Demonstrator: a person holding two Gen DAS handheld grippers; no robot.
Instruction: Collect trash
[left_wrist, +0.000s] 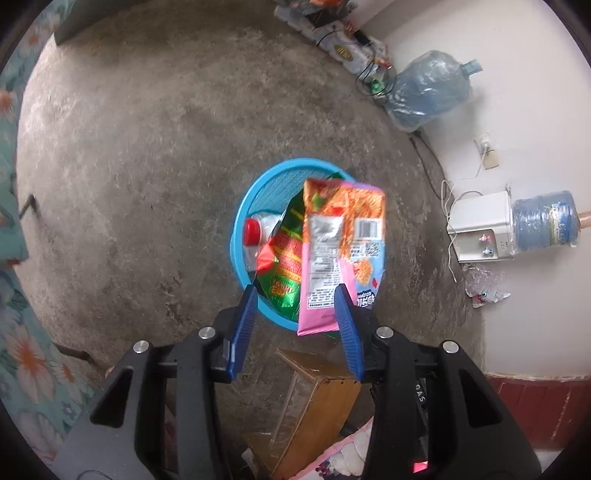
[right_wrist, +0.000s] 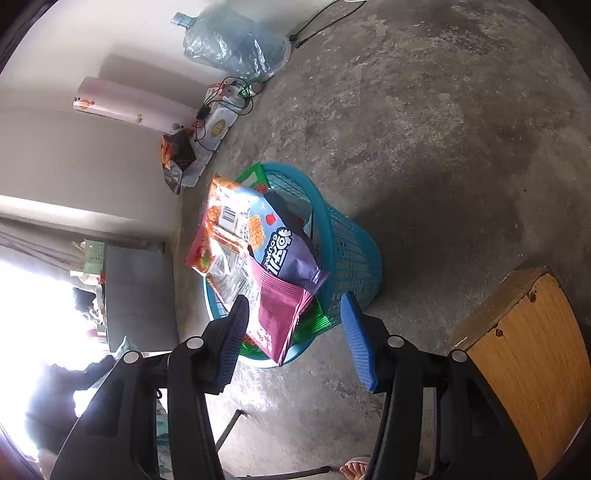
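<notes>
The left gripper (left_wrist: 297, 299) has its 2 blue fingers (left_wrist: 242, 325) spread wide, nothing pinched between them. The right-hand finger overlaps the bottom corner of the pink-and-orange snack bag (left_wrist: 340, 254); whether it actually touches cannot be told. That bag stands tilted in the blue mesh basket (left_wrist: 255, 192), its lower end sticking out past the rim at 6 o'clock.

The right gripper (right_wrist: 295, 314) is also spread wide and holds nothing. Its fingers frame the basket (right_wrist: 351, 251) from the near side, the left finger (right_wrist: 231, 339) overlapping the basket's near rim, the right one over bare floor.

In the basket, 4 pieces of trash can be counted: the pink-and-orange snack bag (right_wrist: 236, 240), a blue-and-purple snack bag (right_wrist: 284, 254) lying over it, a green foil wrapper (left_wrist: 286, 258), and a white bottle with a red cap (left_wrist: 258, 232) at 9 o'clock inside. The bags rise above the rim, so the opening is mostly filled.

Around the basket the concrete floor (left_wrist: 147, 166) lies open from 9 to 12 o'clock in the left wrist view. A wooden stool (left_wrist: 317, 398) sits just beside the basket at 6 o'clock. Along the white wall at 1 to 3 o'clock are 2 big water jugs: 1 wrapped in plastic (left_wrist: 428, 92), 1 on a white dispenser (left_wrist: 484, 225), with loose cables between
</notes>
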